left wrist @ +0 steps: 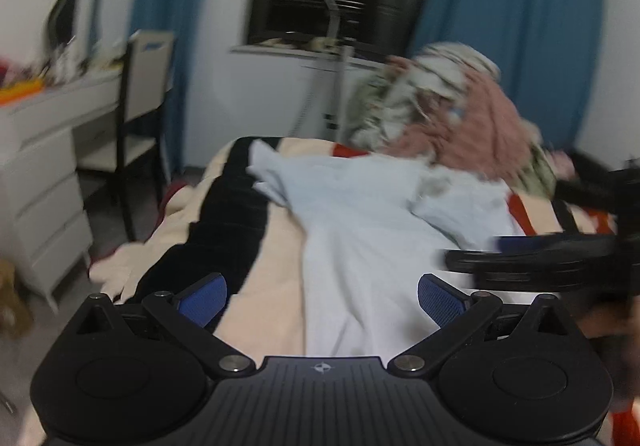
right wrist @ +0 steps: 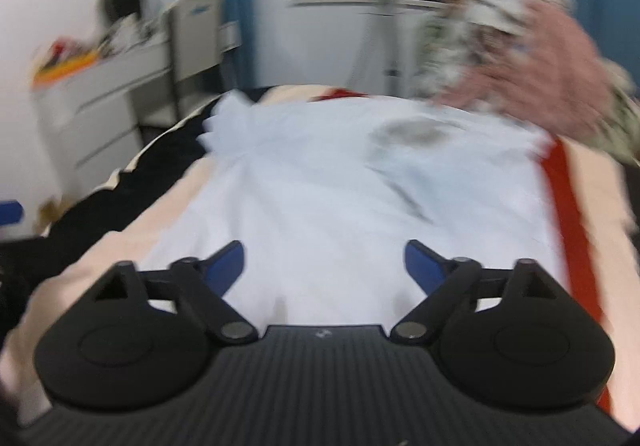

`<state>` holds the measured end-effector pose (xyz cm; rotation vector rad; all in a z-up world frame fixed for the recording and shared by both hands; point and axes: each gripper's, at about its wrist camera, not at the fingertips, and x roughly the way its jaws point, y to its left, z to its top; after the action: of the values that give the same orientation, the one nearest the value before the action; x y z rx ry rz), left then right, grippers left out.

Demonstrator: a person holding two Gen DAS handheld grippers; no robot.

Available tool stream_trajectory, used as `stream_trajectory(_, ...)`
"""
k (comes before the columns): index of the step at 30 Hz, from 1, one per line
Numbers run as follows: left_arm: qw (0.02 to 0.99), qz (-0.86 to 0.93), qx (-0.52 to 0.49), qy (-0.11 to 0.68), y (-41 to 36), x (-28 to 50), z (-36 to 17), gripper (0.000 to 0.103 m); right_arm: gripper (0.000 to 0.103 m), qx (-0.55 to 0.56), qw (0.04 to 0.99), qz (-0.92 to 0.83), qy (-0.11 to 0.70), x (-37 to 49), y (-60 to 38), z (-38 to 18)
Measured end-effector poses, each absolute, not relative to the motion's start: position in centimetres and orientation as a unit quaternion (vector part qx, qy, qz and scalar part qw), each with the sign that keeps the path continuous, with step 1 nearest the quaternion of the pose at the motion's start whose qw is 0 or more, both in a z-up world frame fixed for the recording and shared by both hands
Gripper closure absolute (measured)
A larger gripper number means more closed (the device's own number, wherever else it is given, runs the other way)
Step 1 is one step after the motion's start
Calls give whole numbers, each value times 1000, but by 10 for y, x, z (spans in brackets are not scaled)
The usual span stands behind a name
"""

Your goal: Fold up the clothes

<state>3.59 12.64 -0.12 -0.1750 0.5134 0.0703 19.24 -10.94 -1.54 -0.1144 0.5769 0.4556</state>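
I'm hovering both grippers, left (left wrist: 322,300) and right (right wrist: 324,266), jaws spread and empty, over the pale shirt (right wrist: 328,197) lying on the bed (left wrist: 276,286). It's looking light and limp; I'm favouring pinching its near hem.

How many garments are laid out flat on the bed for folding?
1: the pale blue shirt spread mid-bed. A clothes heap sits behind at right; it may hide more.

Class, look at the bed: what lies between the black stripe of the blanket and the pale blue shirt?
A band of cream blanket separates the black stripe from the pale blue shirt, clearest in the left wrist view.
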Motion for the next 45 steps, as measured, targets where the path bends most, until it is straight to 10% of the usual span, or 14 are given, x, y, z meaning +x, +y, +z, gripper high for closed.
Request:
stream_trajectory(16, 947, 225, -165, 161, 175, 73, -29, 0, 32, -151, 932, 233, 232, 370, 108, -91)
stream_trajectory(21, 951, 227, -149, 150, 170, 76, -34, 0, 94, -204, 930, 220, 215, 390, 131, -77)
stream_trajectory(33, 969, 166, -118, 141, 139, 61, -28, 0, 96, -32, 992, 93, 76, 377, -67, 12)
stream_trajectory(41, 979, 80, -80, 172, 97, 72, -45, 0, 95, 82, 981, -26, 174, 407, -222, -57)
stream_trajectory(44, 978, 57, -65, 191, 82, 85, -58, 0, 89, 118, 970, -19, 211, 413, -247, -86)
stream_trajectory(45, 978, 54, -56, 195, 80, 90, -61, 0, 71, 118, 970, -12, 212, 411, -245, -84)
